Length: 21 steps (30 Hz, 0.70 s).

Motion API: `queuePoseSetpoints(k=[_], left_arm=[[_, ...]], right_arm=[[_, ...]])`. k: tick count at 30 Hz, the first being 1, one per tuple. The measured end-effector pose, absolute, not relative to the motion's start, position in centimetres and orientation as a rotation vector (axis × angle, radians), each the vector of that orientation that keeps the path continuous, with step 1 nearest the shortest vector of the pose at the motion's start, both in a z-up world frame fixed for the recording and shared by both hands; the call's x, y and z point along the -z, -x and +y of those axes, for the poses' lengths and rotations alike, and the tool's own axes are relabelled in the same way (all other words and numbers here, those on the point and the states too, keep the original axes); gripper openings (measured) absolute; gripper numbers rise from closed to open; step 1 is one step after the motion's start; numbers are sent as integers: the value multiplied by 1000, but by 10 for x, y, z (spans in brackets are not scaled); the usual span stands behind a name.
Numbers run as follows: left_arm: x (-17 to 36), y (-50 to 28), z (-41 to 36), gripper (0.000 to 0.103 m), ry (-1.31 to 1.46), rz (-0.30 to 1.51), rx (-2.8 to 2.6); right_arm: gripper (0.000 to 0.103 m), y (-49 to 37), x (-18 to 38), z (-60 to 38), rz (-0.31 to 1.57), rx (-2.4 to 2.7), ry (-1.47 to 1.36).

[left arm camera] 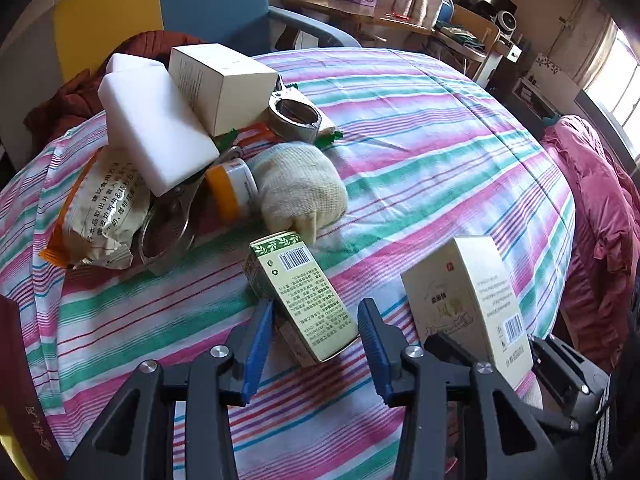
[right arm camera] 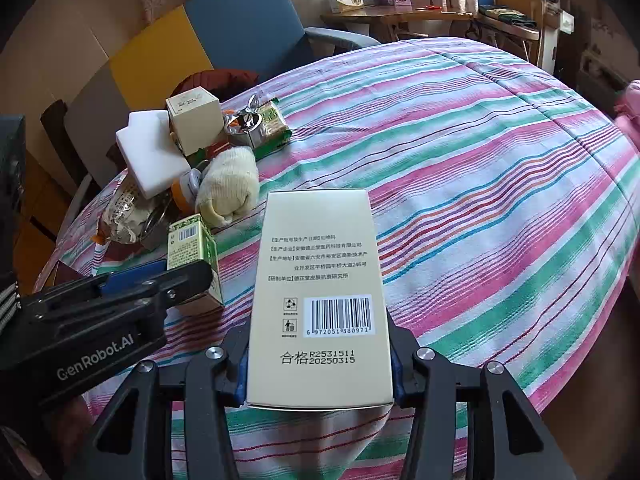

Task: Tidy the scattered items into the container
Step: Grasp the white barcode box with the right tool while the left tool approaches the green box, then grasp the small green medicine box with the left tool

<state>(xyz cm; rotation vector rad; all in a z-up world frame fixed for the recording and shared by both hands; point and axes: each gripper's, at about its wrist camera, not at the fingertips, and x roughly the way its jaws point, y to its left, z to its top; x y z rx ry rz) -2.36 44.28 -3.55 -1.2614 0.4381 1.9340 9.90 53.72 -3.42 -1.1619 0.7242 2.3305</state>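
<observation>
Cream carton [right arm camera: 320, 300] clamped upright in right gripper [right arm camera: 320, 364] above striped sheet [right arm camera: 480, 160], likely for carrying | green carton [left arm camera: 298, 292] on sheet between parted, not-pressing fingers of left gripper [left arm camera: 316, 340] | two white blocks [left arm camera: 156, 128], one glove [left arm camera: 298, 186] | container unseen

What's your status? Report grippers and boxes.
Left gripper open around green box. Right gripper shut on cream box. No container in view.
</observation>
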Motion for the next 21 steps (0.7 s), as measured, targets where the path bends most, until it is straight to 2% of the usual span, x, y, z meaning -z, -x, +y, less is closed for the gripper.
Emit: queuePoseSetpoints(k=[8,9,11,12,17,19,20,21], left_arm=[[32,27,412,32,1245,327,-1897],[31,27,409,27,1240,328,-1900],[26,26,401,5,1222,311,-1903],[23,26,396,1,1218,308,-1902],[20,20,385,2,1202,319,-1902],[20,22,388,15,1227,302,-1914],[21,25,390,26,1250,283,-1914],[22,27,392,30,1275,253,-1904]], right_arm=[[50,-97,34,530,701,-2332,1172],[50,-96,34,528,717,-2337,1174],[50,-95,32,522,724,-2344,1179],[50,-95,31,518,719,-2348,1179],[50,-92,23,499,706,-2379,1182],[50,-90,20,495,692,-2380,1172],[50,-90,19,495,686,-2375,1170],[50,-91,18,495,683,-2371,1170]])
